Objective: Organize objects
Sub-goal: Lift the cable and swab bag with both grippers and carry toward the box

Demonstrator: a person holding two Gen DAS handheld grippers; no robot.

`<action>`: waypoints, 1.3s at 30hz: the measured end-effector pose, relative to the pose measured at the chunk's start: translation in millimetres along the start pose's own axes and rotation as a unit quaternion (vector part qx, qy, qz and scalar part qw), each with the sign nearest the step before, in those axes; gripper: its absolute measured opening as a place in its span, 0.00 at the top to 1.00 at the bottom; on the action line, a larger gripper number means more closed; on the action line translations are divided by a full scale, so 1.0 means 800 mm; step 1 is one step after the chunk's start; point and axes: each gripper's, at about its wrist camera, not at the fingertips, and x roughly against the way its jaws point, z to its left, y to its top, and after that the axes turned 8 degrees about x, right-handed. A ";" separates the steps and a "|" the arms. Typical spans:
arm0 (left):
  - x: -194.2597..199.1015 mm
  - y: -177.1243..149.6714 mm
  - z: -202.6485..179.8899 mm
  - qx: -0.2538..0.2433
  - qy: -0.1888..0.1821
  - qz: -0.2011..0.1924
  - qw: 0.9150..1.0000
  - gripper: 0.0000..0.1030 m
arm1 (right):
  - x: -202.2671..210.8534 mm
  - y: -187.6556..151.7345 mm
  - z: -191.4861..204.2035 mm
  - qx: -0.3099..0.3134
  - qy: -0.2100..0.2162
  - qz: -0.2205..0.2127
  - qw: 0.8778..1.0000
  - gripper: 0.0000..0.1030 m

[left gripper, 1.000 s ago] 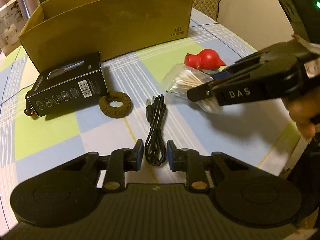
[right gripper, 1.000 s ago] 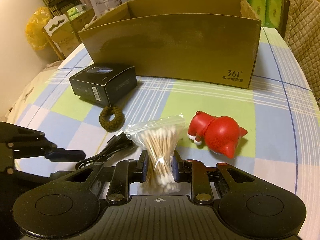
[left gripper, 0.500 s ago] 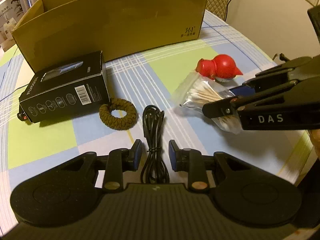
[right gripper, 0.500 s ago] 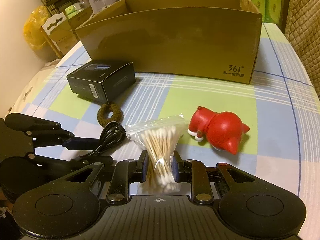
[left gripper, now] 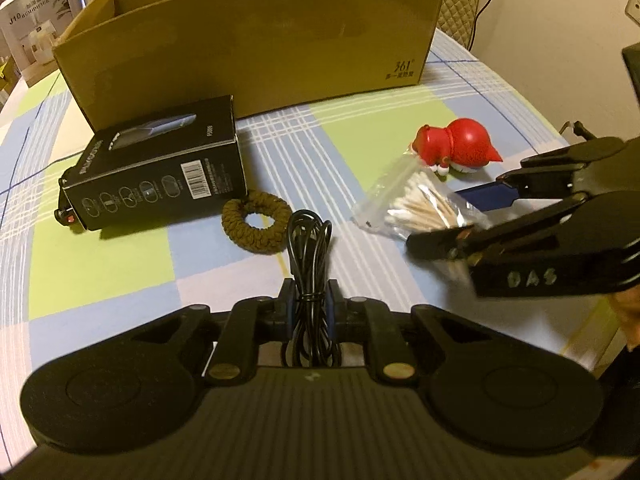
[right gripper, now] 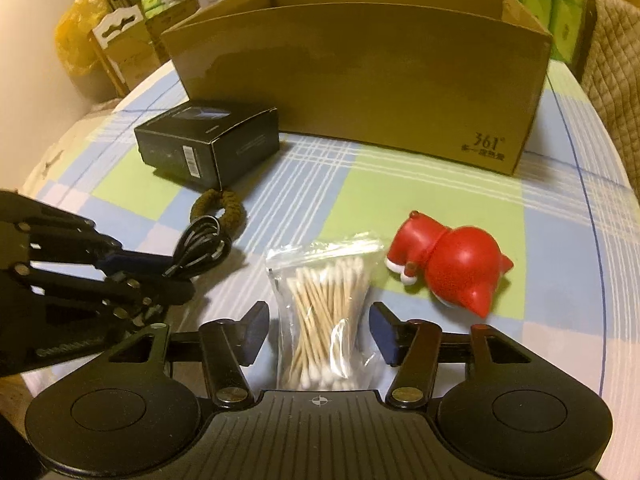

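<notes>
Now left hand-held gripper [left gripper: 308, 304] closed on black cable [left gripper: 310, 248]; my right hand-held gripper [right gripper: 318, 330] reopened, jaws wide astride cotton-swab bag [right gripper: 324, 300], unheld. Cable ready for cardboard box [left gripper: 256, 40] behind it.

both wrist views sit low and close over the table [left gripper: 120, 264] – facing the cardboard box [right gripper: 360, 72], shared.

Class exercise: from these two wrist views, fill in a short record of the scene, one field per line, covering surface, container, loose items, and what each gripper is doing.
surface: table with checked cloth
container: open cardboard box, at the back
loose items: black carton, brown braided ring, red toy
left gripper: shut on black cable
right gripper: open, fingers either side of cotton swab bag, not touching it
</notes>
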 end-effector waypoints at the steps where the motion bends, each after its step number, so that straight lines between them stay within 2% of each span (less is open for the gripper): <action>1: 0.002 0.000 0.001 0.001 0.000 -0.001 1.000 0.89 | -0.001 0.000 0.002 0.005 -0.007 0.001 1.000 0.48; 4: 0.006 -0.001 0.005 0.006 -0.001 -0.004 1.000 0.89 | -0.003 0.002 0.007 0.016 -0.017 0.008 1.000 0.52; 5: 0.008 -0.001 0.006 0.008 0.000 -0.006 1.000 0.89 | -0.002 0.002 0.009 0.021 -0.021 0.010 1.000 0.65; 6: 0.009 -0.001 0.007 0.010 -0.001 -0.007 1.000 0.89 | -0.002 0.003 0.010 0.024 -0.020 0.011 0.999 0.72; 9: 0.014 0.000 0.009 0.017 -0.006 -0.013 1.000 0.89 | -0.002 0.005 0.010 0.011 -0.003 0.011 1.000 0.78; 17: 0.030 0.007 0.011 0.034 -0.018 -0.034 0.999 0.89 | 0.020 0.017 0.007 -0.021 0.009 -0.033 0.999 0.78; 24: 0.034 0.012 0.021 0.061 -0.019 -0.043 0.997 0.89 | 0.031 0.029 0.011 -0.031 0.010 -0.051 0.998 0.78; 34: 0.043 0.016 0.025 0.075 -0.018 -0.052 0.996 0.89 | 0.055 0.039 0.010 -0.041 -0.002 -0.081 0.996 0.78; 39: 0.060 0.030 0.023 0.074 -0.017 -0.070 0.995 0.89 | 0.078 0.052 0.008 -0.048 -0.020 -0.106 0.993 0.78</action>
